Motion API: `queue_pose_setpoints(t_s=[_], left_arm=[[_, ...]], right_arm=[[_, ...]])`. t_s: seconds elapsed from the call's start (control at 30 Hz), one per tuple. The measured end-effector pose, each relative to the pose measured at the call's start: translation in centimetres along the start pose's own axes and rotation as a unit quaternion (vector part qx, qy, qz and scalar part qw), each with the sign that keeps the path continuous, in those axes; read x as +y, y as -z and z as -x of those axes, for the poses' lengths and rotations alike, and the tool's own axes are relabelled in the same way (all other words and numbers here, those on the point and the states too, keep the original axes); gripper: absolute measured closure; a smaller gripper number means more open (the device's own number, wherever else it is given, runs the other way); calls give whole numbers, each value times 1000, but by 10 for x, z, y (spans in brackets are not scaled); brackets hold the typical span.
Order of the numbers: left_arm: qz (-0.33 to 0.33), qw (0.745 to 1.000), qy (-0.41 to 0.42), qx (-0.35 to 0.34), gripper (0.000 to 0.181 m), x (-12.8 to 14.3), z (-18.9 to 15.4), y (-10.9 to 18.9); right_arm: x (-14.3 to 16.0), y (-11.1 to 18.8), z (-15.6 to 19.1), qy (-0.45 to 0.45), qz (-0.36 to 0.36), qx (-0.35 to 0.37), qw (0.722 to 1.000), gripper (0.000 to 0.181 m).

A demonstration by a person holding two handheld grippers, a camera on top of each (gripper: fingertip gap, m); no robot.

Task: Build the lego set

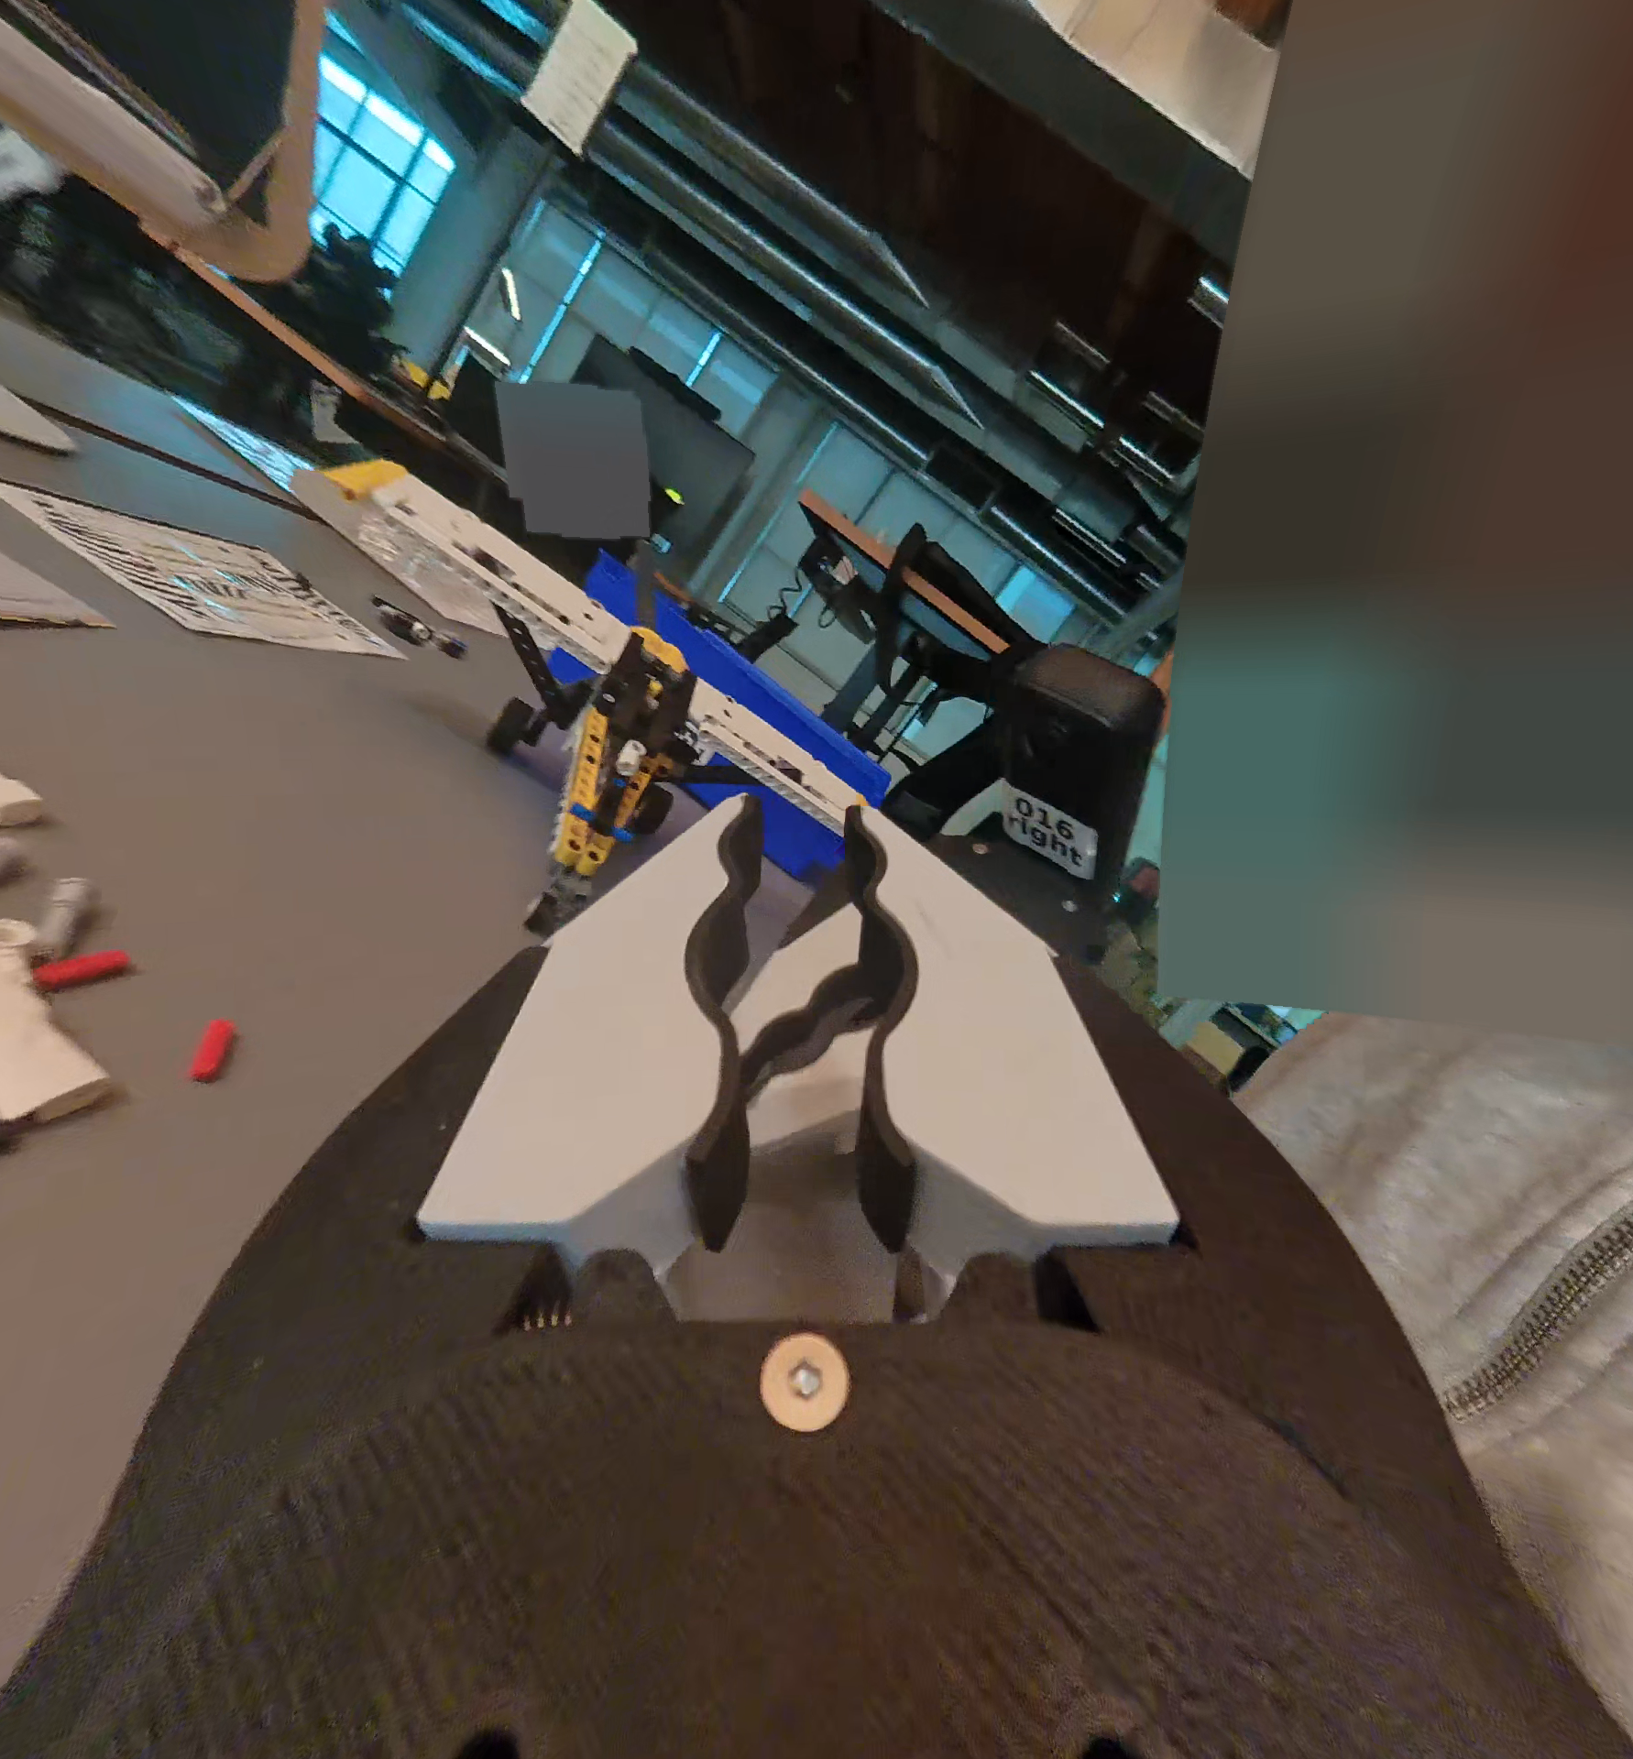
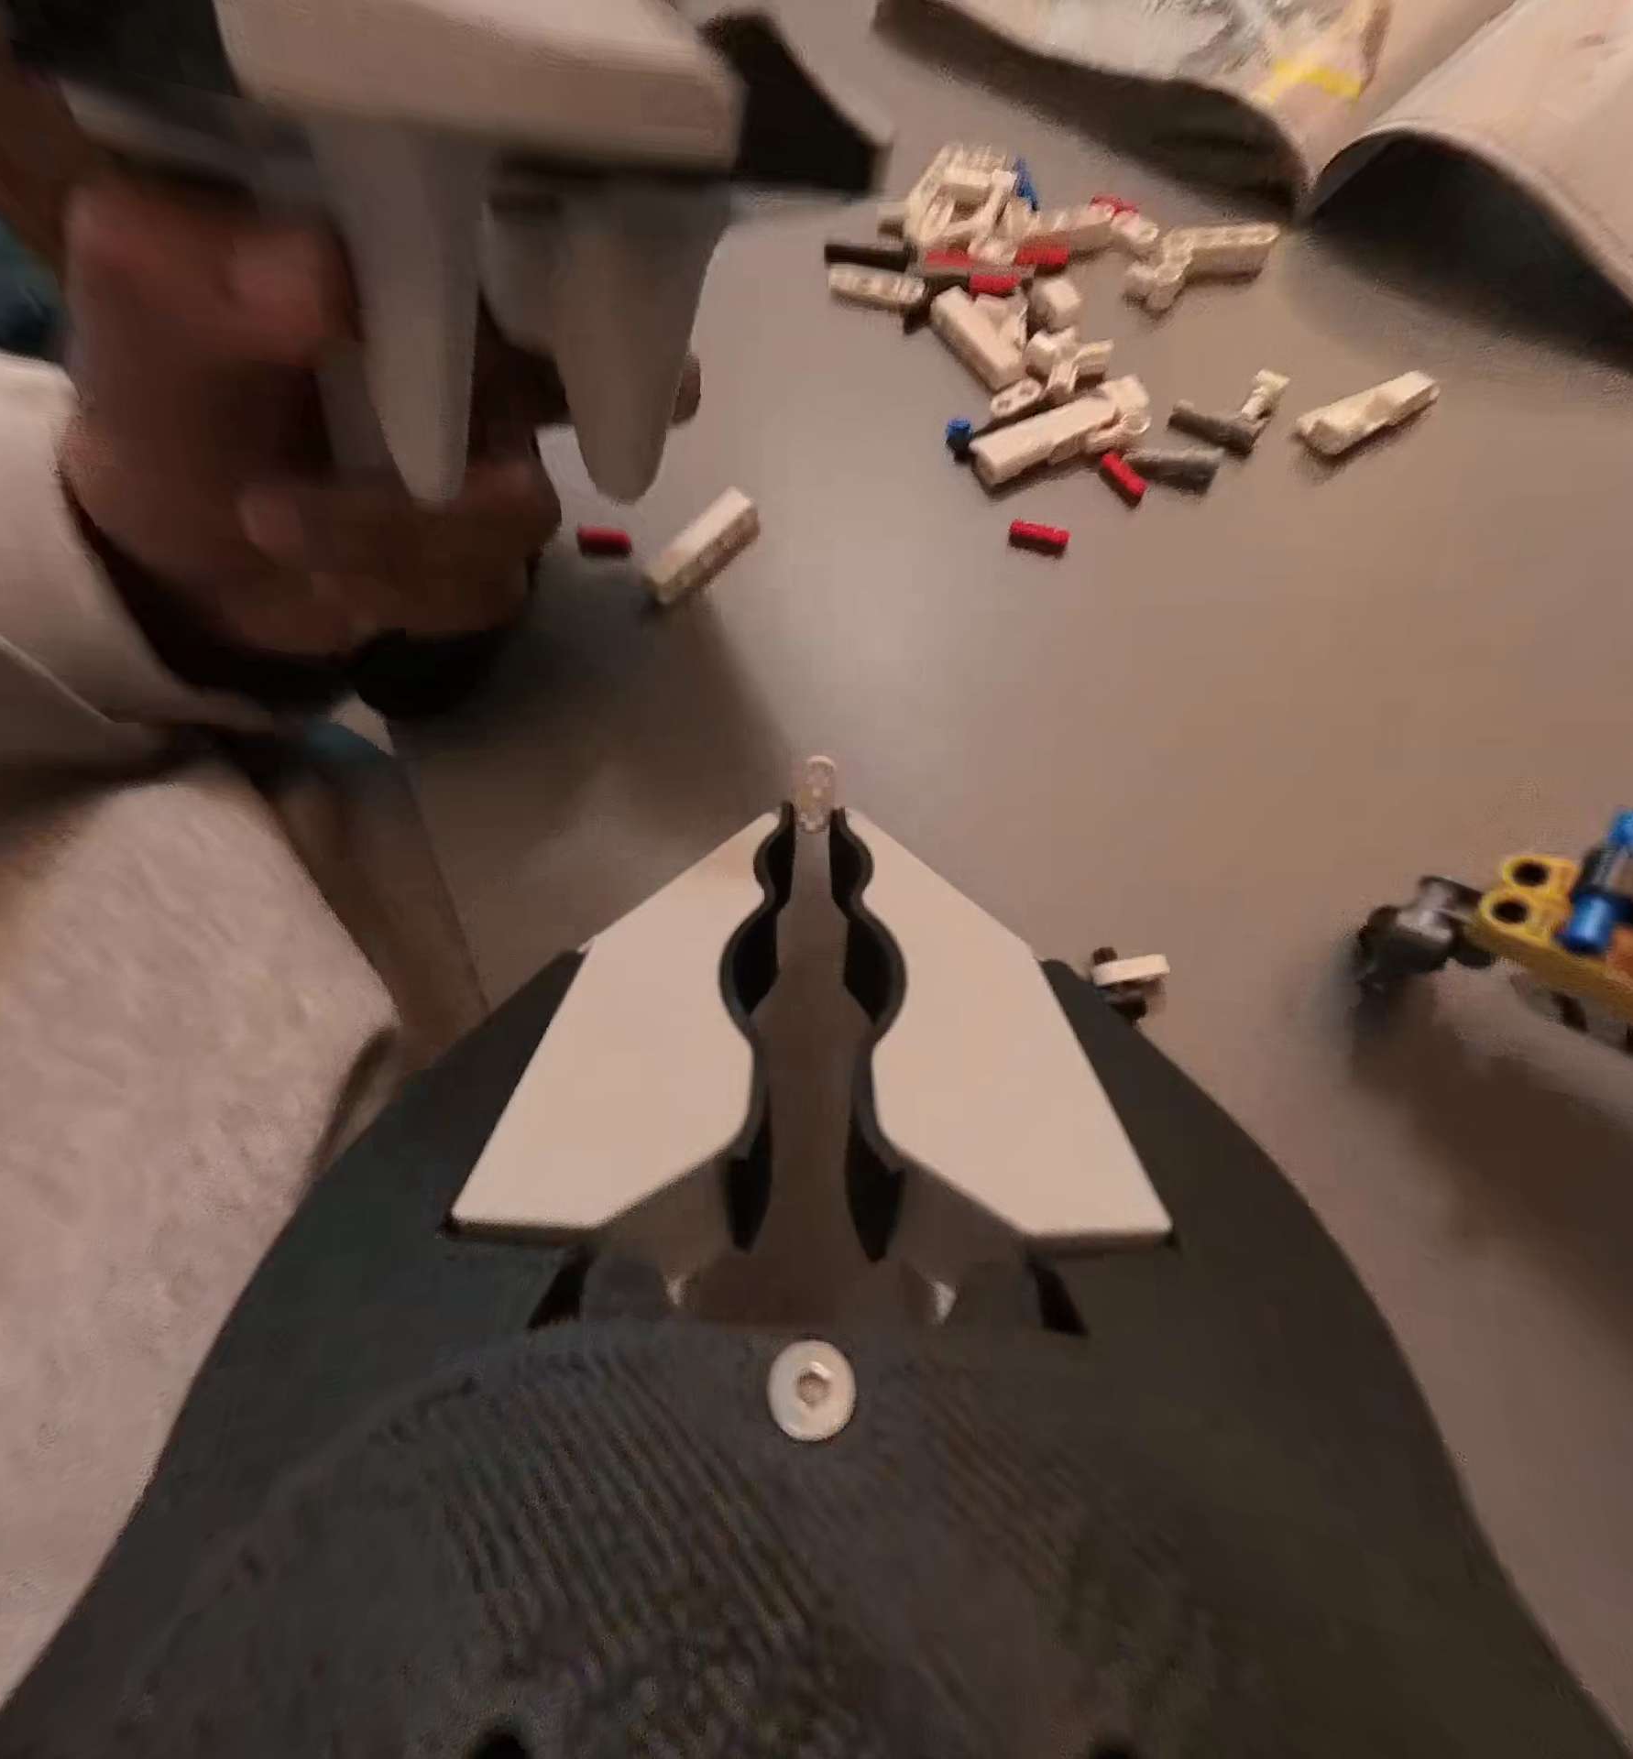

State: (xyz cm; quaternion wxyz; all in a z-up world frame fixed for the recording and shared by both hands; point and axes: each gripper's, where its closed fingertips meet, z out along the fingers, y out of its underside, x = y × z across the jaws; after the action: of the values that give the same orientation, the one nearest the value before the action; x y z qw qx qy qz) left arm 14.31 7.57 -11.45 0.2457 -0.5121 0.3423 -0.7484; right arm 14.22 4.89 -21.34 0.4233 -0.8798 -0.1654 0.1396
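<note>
The partly built lego model [image 1: 622, 752], yellow, black and white with small wheels, stands on the grey table just beyond my left gripper [image 1: 801, 814]. The left gripper is open and empty, raised above the table. In the right wrist view it shows blurred at the upper left [image 2: 518, 457], held by a hand. My right gripper [image 2: 814, 817] is shut on a small light-grey lego piece [image 2: 815, 788] that sticks out past its tips, above the table. The model's yellow end [image 2: 1555, 942] lies to its right.
A pile of loose white, red, blue and grey pieces [image 2: 1032, 314] lies ahead of the right gripper, with an open instruction booklet [image 2: 1460, 124] behind it. A blue bin [image 1: 765, 733] stands behind the model. Printed sheets [image 1: 184, 581] lie at the left. A grey sleeve [image 2: 127, 1047] fills the left side. Spacing between my two grippers at the tips: around 10 centimetres. The partly built lego model [image 1: 622, 752] is about 15 centimetres from both grippers' fingertips.
</note>
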Motion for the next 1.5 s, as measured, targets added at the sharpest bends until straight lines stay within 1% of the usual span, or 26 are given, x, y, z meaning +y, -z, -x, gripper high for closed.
queue_pose_setpoints(t_s=[0.07,0.2,0.3,0.47,0.6,0.77,1.17,1.33,1.5], left_arm=[[-19,1000,21,0,166,-6,6,7],[-38,996,71,32,166,-13,8,11],[-44,994,84,45,167,-15,6,13],[-54,993,89,55,168,-18,5,16],[-59,991,99,63,168,-19,4,18],[-59,992,94,63,171,-19,3,18],[-61,991,101,61,171,-20,6,17],[-61,991,102,61,171,-20,6,17],[-61,991,103,63,171,-20,6,17]], right_arm=[[3,-6,-2,37,34,25,998,175],[7,-12,-2,79,93,28,992,175],[12,-14,-7,102,135,38,985,175],[11,-18,-7,130,161,36,978,175],[11,-18,-9,133,172,32,976,175],[10,-18,-13,141,174,44,974,175],[6,-19,-14,114,150,31,982,172],[7,-20,-20,114,151,48,981,175],[5,-16,-18,111,142,48,982,174]])
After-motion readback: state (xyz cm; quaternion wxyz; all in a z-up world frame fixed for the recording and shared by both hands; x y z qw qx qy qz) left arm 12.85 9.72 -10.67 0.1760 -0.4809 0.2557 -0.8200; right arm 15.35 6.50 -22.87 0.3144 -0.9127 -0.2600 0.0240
